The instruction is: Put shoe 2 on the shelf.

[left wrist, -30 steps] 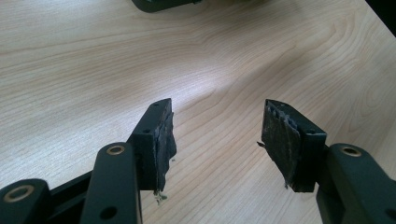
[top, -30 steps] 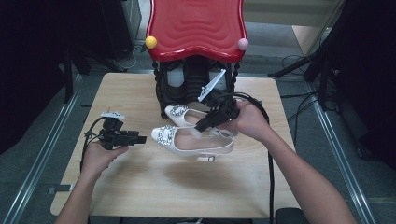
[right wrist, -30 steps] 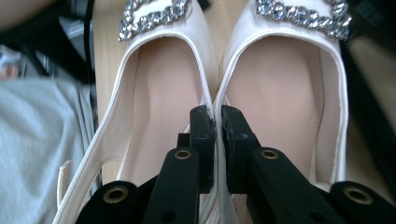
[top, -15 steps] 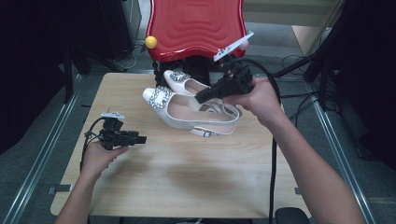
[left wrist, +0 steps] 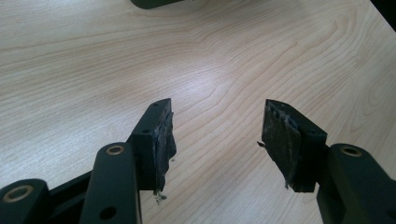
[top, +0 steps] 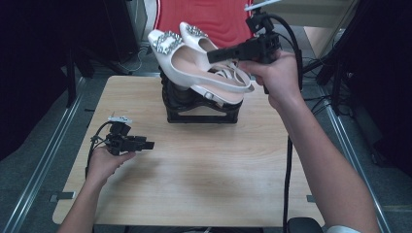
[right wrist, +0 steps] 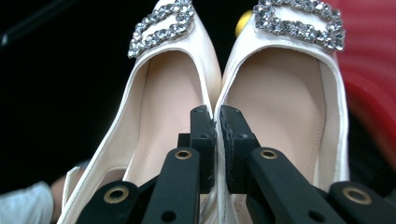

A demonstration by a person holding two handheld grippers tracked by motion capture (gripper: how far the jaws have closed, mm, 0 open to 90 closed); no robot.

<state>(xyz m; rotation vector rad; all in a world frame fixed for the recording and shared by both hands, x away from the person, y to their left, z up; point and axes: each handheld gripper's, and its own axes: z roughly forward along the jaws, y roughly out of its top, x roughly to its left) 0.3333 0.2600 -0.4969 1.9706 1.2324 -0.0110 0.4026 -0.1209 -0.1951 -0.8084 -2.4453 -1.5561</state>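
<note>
Pinching the touching inner walls of both white shoes [top: 204, 63], the right gripper [top: 214, 54] holds the pair above the black stand [top: 201, 104]; the left gripper [top: 148, 144] rests spread over the table [top: 204, 179].

The white shoes [top: 204, 63] block the middle of the red seat [top: 218, 19] behind them, and its top runs off the frame. The shoes also cover the upper part of the black stand [top: 201, 104] below, so can't tell what's up there.
</note>
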